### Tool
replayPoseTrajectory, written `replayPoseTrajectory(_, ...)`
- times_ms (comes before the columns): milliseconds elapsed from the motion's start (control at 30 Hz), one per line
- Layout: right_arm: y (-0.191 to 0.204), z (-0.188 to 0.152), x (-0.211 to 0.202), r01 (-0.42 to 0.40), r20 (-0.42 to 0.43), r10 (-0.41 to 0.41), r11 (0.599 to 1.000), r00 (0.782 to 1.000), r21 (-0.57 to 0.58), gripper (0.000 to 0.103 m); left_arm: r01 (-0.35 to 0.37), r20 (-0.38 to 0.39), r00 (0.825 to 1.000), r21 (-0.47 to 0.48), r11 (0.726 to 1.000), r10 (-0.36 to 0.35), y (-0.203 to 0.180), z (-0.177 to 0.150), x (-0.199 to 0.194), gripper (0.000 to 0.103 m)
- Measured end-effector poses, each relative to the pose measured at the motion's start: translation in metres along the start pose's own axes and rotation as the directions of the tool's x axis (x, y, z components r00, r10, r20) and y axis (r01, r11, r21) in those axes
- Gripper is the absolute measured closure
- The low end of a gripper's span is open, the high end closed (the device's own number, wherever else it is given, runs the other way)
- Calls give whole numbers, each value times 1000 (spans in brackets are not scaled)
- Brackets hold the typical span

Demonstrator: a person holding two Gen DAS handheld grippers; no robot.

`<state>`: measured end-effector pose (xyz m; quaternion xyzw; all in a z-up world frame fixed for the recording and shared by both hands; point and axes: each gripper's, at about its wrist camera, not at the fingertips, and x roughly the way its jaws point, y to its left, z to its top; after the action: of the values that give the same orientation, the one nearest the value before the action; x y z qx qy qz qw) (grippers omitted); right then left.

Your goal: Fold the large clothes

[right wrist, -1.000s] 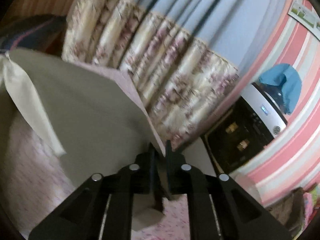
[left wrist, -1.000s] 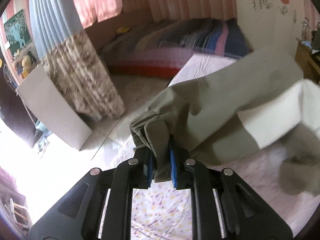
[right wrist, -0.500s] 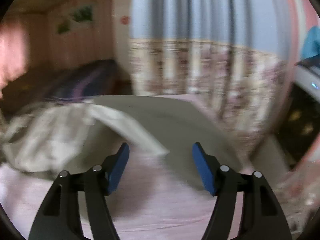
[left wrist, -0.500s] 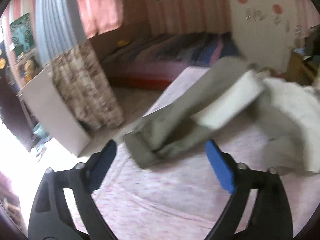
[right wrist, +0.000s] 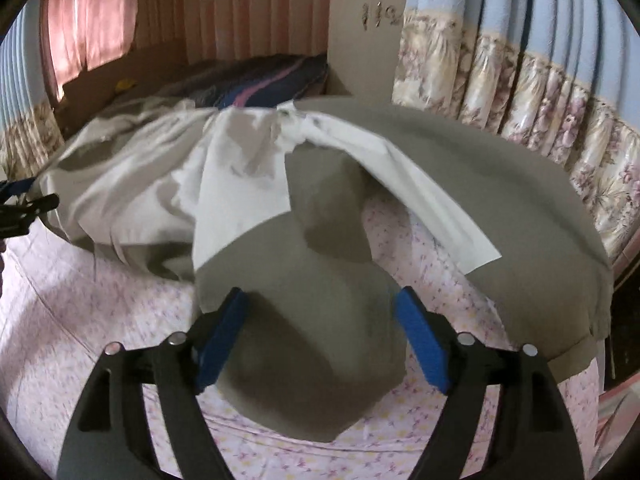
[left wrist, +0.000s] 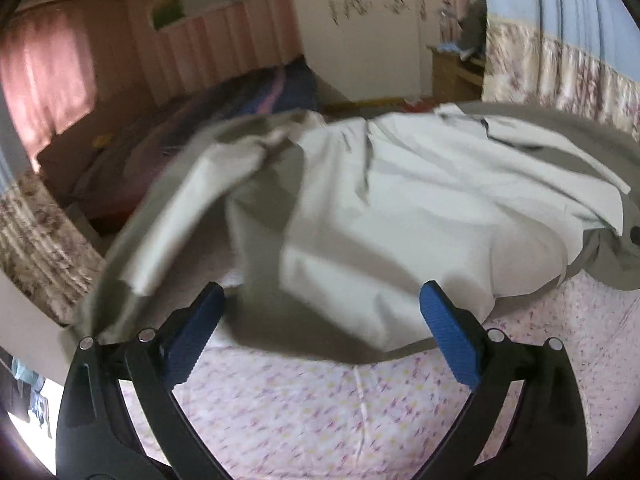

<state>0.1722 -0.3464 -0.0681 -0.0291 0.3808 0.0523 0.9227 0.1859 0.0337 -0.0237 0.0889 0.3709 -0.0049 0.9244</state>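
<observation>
Pink flowered bedsheet (left wrist: 340, 412) fills the lower frame. Grey-green garment (right wrist: 480, 184) with pale lining (left wrist: 420, 200) lies rumpled across the centre of both views — one fold at lower centre in the right view. Flowered curtain (right wrist: 520, 92) upper right. Left gripper (left wrist: 320, 332) spread wide, empty. Right gripper (right wrist: 320, 336) likewise released — cloth lies between its fingers, ungrasped.

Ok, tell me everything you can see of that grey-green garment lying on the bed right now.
The grey-green garment is large, of thin woven-looking cloth with a pale cream lining turned outward across much of it. It lies crumpled and loosely heaped, not flat, on the pink floral bedsheet, with one flap draping toward the bed's edge. A dark button or snap shows at one rim. Both the left tongs and right tongs are open; neither grips it.
</observation>
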Motion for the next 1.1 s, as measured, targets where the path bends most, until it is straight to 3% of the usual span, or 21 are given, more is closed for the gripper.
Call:
replayPoseTrajectory(33, -1, 0, 4, -9, -15, 8, 1000, 1000, -6, 24, 5, -12, 1000, 9, 1000, -5, -6, -3, 6, 10)
replayPoseTrajectory(133, -3, -2, 22, -81, -69, 81, 997, 994, 2, 27, 30, -38, 999, 34, 999, -28, -10, -1, 25, 36)
replayPoseTrajectory(200, -1, -2, 37, -175, -98, 178, 984, 979, 38, 57, 35, -65, 997, 51, 998, -32, -17, -1, 37, 68)
replayPoseTrajectory(233, -1, -1, 42, -182, -99, 187, 982, 977, 59, 61, 37, -70, 997, 53, 998, -33, -19, -2, 42, 75)
replayPoseTrajectory(300, -1, 2, 46, -209, -82, 216, 974, 973, 86, 88, 51, -75, 996, 42, 998, -48, -16, 1, 42, 91)
replayPoseTrajectory(400, -15, 16, 35, -354, -6, 363, 911, 932, 212, 96, 105, -49, 993, 5, 994, -105, -8, 12, 31, 96)
replayPoseTrajectory(567, -26, 56, -4, -485, 192, 448, 837, 873, 251, 98, 131, 71, 989, -13, 991, -130, 3, 52, -7, 99)
replayPoseTrajectory(700, -28, 86, -35, -586, 320, 506, 773, 801, 243, 98, 167, 192, 969, -47, 985, -155, 17, 92, -50, 100)
replayPoseTrajectory(867, -21, 98, -92, -608, 416, 501, 773, 759, 180, 98, 265, 248, 941, -115, 957, -230, 44, 122, -108, 102)
replayPoseTrajectory(967, -27, 80, -133, -606, 467, 484, 782, 739, 149, 98, 283, 276, 929, -98, 954, -247, 50, 100, -143, 102)
replayPoseTrajectory(1100, -31, 42, -197, -557, 519, 430, 823, 738, 111, 99, 314, 345, 896, -49, 948, -279, 57, 50, -208, 102)
